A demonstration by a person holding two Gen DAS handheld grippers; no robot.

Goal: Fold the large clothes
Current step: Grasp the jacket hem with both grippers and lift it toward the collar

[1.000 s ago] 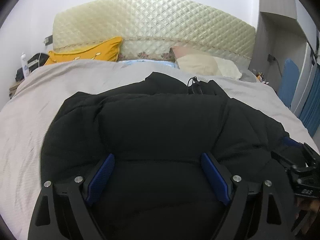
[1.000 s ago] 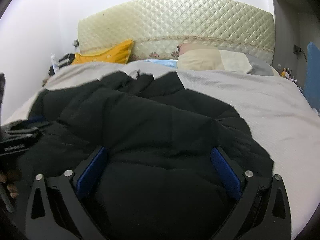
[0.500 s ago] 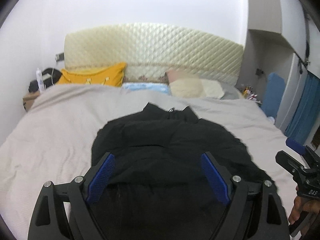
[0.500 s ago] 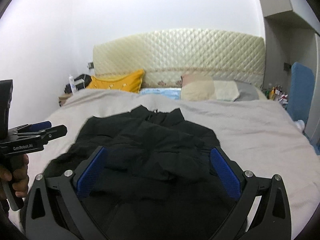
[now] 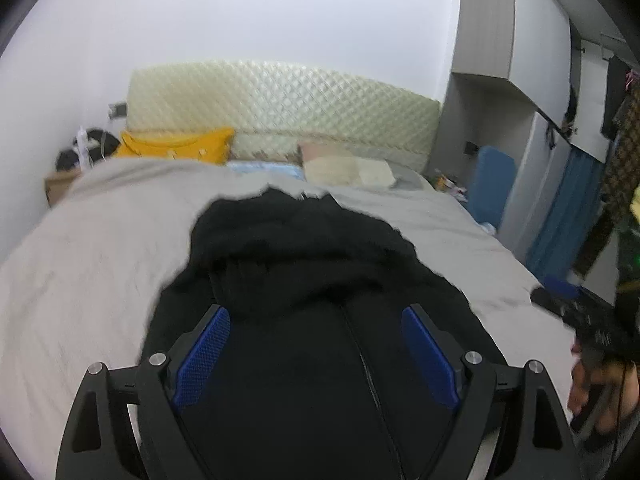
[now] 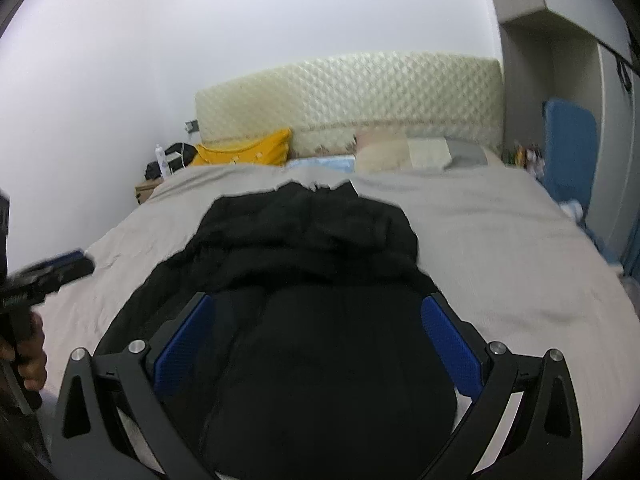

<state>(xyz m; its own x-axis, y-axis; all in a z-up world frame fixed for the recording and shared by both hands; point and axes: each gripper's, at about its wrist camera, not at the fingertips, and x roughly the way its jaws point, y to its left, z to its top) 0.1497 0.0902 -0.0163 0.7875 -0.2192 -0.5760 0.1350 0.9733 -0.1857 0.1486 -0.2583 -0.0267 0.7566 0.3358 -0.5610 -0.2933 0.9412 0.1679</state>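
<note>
Lying on the bed (image 5: 100,264) in front of me is the coat (image 5: 304,264), black and puffy, bunched into a thick mound with its collar end toward the headboard (image 5: 280,108). It sits near the middle of the grey cover, closer to my end. A seam or zip runs down the near part in the left view.

My left fingers (image 5: 316,354) are spread wide with nothing between them, held above the near end of the coat. My right fingers (image 6: 318,350) are also spread wide and empty, over the same end. Whether either pair touches the cloth, I cannot tell.

I judge the fold only part made. The padding looks springy, so a folded layer could puff back open once let go. Pinching only the slick top layer could drag it off the layers beneath and undo the stack. Both views are blurred, so aiming for an edge now could miss.

Pillows (image 5: 176,146) lie under the headboard, well apart from the coat.
</note>
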